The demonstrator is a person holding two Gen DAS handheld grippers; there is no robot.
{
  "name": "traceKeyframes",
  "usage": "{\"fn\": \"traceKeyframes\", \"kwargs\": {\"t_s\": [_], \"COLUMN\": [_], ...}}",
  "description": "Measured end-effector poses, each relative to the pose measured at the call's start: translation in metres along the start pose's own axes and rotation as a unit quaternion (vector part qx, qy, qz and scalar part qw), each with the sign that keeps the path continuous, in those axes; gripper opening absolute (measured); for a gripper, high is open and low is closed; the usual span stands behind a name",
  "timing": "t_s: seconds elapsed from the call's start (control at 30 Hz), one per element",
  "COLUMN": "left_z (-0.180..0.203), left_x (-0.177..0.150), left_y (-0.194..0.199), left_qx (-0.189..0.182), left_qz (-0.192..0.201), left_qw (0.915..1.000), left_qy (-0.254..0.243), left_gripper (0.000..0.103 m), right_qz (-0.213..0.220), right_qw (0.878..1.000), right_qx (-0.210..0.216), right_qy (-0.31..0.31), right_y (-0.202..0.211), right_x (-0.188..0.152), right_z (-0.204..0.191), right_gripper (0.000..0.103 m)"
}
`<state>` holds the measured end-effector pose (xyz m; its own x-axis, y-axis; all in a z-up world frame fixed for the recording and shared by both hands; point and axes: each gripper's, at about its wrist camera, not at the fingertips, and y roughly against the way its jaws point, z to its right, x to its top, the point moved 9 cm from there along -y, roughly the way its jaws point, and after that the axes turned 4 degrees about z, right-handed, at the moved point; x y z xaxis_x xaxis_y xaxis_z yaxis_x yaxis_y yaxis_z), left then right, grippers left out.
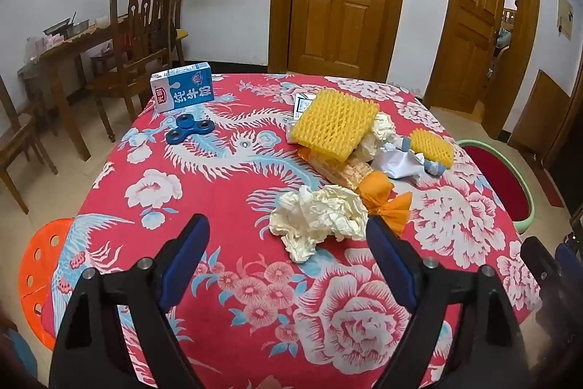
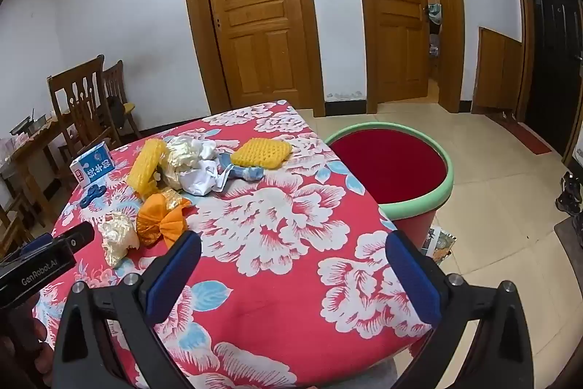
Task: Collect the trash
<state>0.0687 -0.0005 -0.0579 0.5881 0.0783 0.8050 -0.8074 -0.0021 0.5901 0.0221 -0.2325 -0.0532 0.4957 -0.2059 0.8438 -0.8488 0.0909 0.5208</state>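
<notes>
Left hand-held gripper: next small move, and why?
Probably ease the left hand-held gripper forward and down around the cream crumpled paper: its jaws are open and empty, and that wad lies nearest, just ahead between the fingertips. The red bin waits beside the table.

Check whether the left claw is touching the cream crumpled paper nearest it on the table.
Apart. In the left wrist view, the open left claw frames the cream crumpled paper, with tablecloth visible between the paper and each finger.

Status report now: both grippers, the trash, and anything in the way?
Left gripper open, empty, above cream wad. Right gripper open, empty, over tablecloth. Trash uncollected; bin beside table. Nothing blocking.
</notes>
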Motion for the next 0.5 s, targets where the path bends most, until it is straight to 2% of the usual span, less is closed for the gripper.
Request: {"fn": "traceKeyframes", "kwargs": {"t_s": [0.5], "left_z": [-0.0001], "left_x": [-0.0004], "left_y": [-0.0003], "left_qx": [-0.002], "left_qz": [-0.004], "left_qw": [1.0], "left_qy": [0.005], "left_gripper": [0.088], "right_qz": [0.005], "right_qw": [1.0], "right_qx": [0.0], "right_qy": [0.003], "right_y": [0.0021], "right_x": [0.0005], "right_z": [-0.0014], "right_gripper": [0.103]}}
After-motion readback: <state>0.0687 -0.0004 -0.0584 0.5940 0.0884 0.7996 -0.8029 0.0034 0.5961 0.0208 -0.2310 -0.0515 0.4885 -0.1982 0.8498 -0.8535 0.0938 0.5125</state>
